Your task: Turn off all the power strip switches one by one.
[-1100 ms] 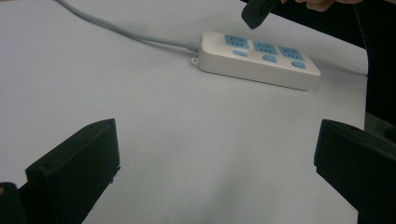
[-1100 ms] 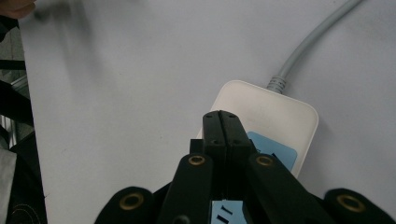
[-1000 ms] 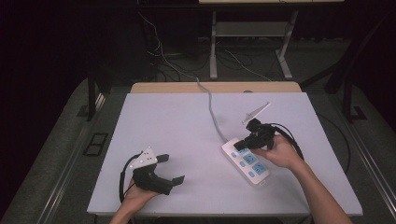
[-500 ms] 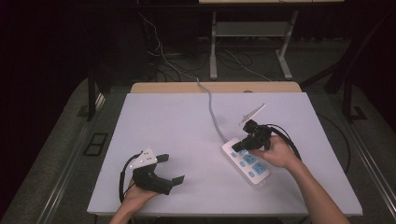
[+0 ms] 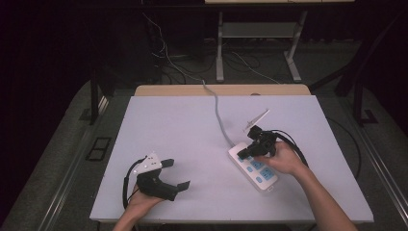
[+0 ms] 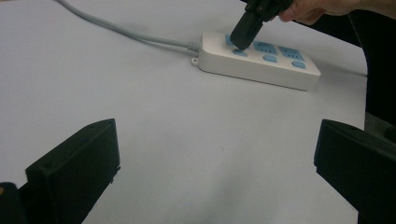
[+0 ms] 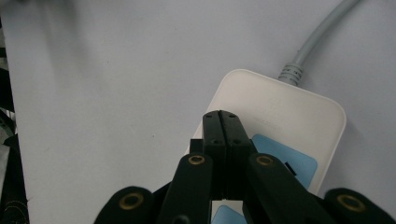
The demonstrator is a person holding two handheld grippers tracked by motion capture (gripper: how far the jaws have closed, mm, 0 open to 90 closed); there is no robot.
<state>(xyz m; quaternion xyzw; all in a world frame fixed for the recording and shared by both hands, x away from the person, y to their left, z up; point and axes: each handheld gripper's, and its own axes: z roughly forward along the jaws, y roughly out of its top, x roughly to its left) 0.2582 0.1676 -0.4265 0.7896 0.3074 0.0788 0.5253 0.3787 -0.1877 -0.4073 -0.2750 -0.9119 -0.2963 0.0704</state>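
A white power strip with blue sockets lies on the white table, right of centre, and its grey cable runs off toward the far edge. My right gripper is shut with nothing between its jaws. Its closed tips point down at the strip's cable end. In the right gripper view the joined tips sit over the power strip, just before a blue socket. In the left gripper view the right gripper meets the power strip at its first socket. My left gripper rests open near the front left, holding nothing.
The table is a plain white board. A black cable loops behind the right hand. Beyond the far edge stand desk legs and loose floor cables. The floor around is dark.
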